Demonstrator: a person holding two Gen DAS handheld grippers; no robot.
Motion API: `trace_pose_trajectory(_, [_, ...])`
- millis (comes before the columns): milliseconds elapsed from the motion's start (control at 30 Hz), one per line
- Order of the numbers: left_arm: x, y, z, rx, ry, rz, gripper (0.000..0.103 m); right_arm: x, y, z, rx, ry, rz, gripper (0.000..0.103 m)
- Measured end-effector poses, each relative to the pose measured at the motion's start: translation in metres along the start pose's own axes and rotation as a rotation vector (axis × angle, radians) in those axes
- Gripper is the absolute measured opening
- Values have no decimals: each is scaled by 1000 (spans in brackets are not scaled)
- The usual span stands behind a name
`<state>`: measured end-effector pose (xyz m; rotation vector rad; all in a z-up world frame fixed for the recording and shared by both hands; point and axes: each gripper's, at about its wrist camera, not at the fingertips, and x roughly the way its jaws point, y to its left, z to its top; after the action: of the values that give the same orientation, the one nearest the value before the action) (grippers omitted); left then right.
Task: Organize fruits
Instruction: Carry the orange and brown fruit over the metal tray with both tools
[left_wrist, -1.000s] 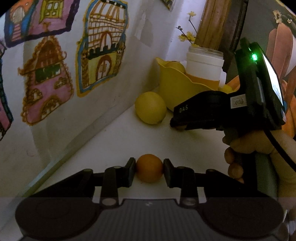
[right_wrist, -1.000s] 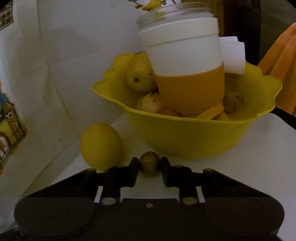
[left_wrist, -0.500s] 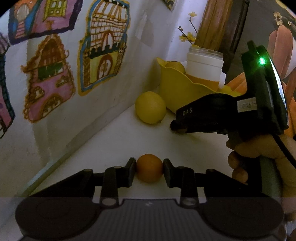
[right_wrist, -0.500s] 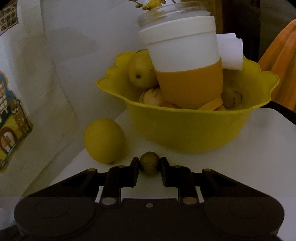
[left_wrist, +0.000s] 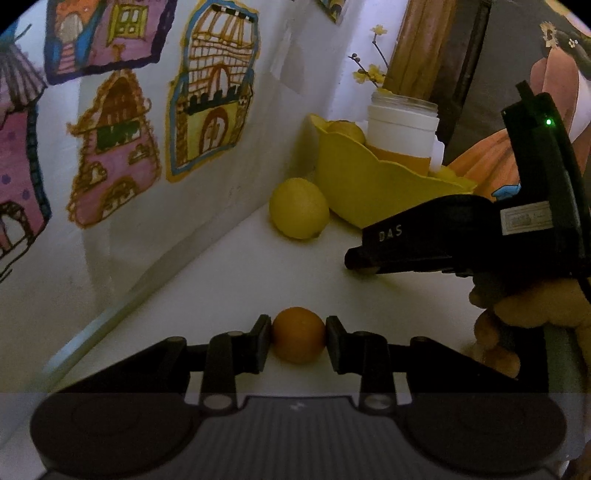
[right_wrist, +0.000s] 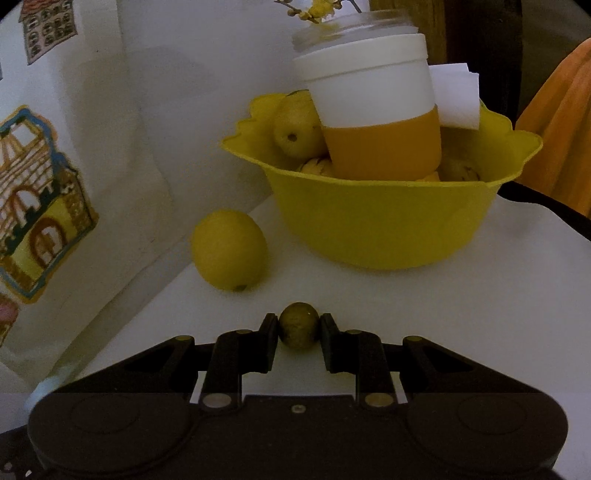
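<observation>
Two grippers were in your hands, each clamped on a small fruit above the white table (right_wrist: 480, 295). On the far left, painted houses (left_wrist: 210, 92) covered the wall that ran along the table's edge. Your left gripper (left_wrist: 298, 338) had its jaws pressed on both sides of an orange fruit (left_wrist: 298, 335), held low over the tabletop, well short of the bowl. Ahead of it a lemon (left_wrist: 299, 208) lay on the table, just beside the wall and touching or nearly touching the yellow bowl (left_wrist: 369, 184). Your right gripper (right_wrist: 298, 326) was squeezed on a small greenish-brown fruit (right_wrist: 298, 325), with the lemon (right_wrist: 229, 249) ahead to its left and the bowl (right_wrist: 384, 221) straight ahead. A tall white and orange cup (right_wrist: 373, 114) stood tilted in that bowl and took up most of its middle, with several yellow fruits (right_wrist: 295, 127) wedged round it and a folded white napkin (right_wrist: 458, 99) behind. From the left view, your right hand (left_wrist: 532, 310) and its gripper body crossed in front of the bowl's near side.
</observation>
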<state>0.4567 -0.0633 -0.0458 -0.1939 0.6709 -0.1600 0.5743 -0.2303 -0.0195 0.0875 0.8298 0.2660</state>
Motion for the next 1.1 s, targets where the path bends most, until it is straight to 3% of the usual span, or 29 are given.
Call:
trace_pose_trajectory(400, [-19,-1,-6,-2,-7,-26,35,-40,10,-9,-9,-1,48,26])
trace_pose_trajectory(1100, [-113,-24,-5,24,-97,-51,35,-183,13,-45,-60,-138,79,26])
